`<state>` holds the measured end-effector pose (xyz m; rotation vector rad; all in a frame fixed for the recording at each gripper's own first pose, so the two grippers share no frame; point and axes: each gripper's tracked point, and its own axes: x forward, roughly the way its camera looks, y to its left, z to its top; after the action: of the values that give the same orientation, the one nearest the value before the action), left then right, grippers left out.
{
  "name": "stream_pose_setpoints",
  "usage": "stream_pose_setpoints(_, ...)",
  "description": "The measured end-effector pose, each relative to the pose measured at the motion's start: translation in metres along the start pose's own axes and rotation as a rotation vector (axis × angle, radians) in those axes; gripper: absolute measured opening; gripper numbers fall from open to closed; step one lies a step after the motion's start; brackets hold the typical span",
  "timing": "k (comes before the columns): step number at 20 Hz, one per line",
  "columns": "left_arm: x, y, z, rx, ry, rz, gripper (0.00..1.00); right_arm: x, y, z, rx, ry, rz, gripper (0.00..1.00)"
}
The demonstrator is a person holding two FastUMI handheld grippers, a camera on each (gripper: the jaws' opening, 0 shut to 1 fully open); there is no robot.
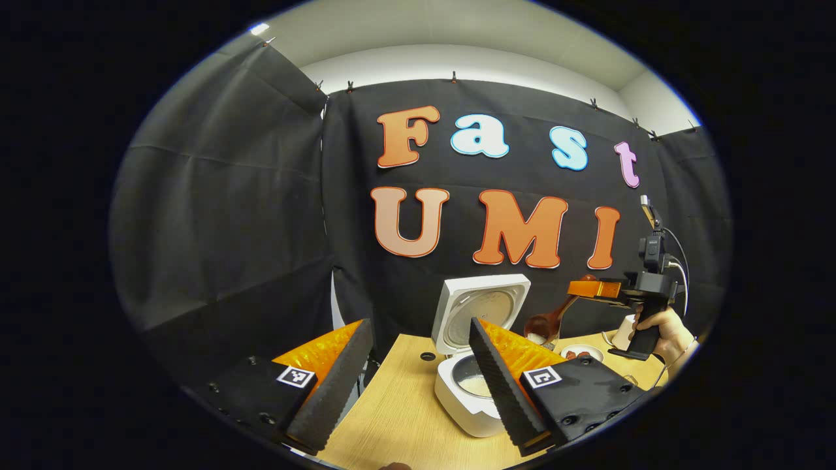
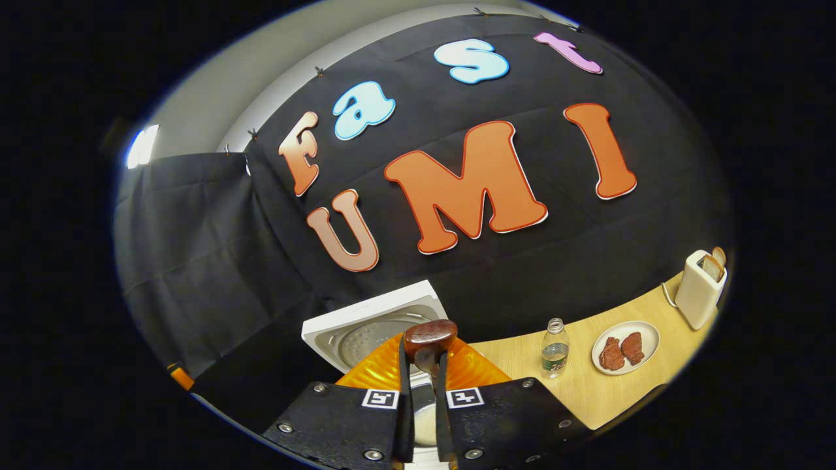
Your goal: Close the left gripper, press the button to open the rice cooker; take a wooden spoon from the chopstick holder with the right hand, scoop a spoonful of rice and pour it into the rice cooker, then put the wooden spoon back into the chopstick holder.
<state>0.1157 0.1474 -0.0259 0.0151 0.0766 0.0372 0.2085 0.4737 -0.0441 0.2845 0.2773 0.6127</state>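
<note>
Left gripper view: we are holding our left gripper (image 1: 418, 385) low over the light wooden table (image 1: 392, 418) with its jaws spread wide and nothing between them. Between the fingers the white boxy rice cooker (image 1: 467, 385) is standing with its lid (image 1: 480, 313) swung up and the pot showing some pale rice at the bottom. Off to the right, the right gripper (image 1: 591, 288), held in a hand (image 1: 666, 329), is carrying the dark brown wooden spoon (image 1: 548, 320) by the handle; the bowl of the spoon is hanging just above and right of the cooker rim with white rice in it.

Right gripper view: our right gripper (image 2: 418, 385) is clamped on the wooden spoon's handle (image 2: 428, 339), both fingers pressing it, with the open cooker lid (image 2: 372, 326) right behind and the pot below between the fingers.

Step in hand, as we judge it: pouring the scoop. We are wanting the spoon bowl fully over the pot opening before tilting, then rolling the wrist slowly so grains are not spilling onto the table. Grip needs staying tight, since the handle is round and glossy and may twist.

Spoon looks smooth, reddish brown, lacquered.
</note>
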Motion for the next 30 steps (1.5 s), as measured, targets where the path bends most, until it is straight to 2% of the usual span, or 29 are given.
stream_pose_setpoints(6, 0.003, 0.003, -0.004, -0.012, 0.007, 0.002, 1.0, 0.002, 0.025, -0.008, -0.194, 0.003, 0.047, 0.12)
stream_pose_setpoints(13, 0.004, 0.013, -0.009, -0.011, 0.017, 0.029, 1.0, 0.004, 0.04, -0.024, -0.341, 0.023, 0.083, 0.12)
stream_pose_setpoints(18, 0.002, 0.015, -0.009, -0.019, 0.016, 0.037, 1.0, -0.001, 0.031, -0.026, -0.288, 0.033, 0.085, 0.12)
stream_pose_setpoints(24, 0.001, 0.01, -0.005, -0.023, 0.006, 0.025, 1.0, -0.025, -0.013, -0.01, -0.228, 0.013, 0.008, 0.12)
stream_pose_setpoints(30, 0.001, -0.007, 0.002, -0.025, -0.006, -0.01, 1.0, -0.063, -0.074, 0.002, -0.184, -0.014, -0.101, 0.12)
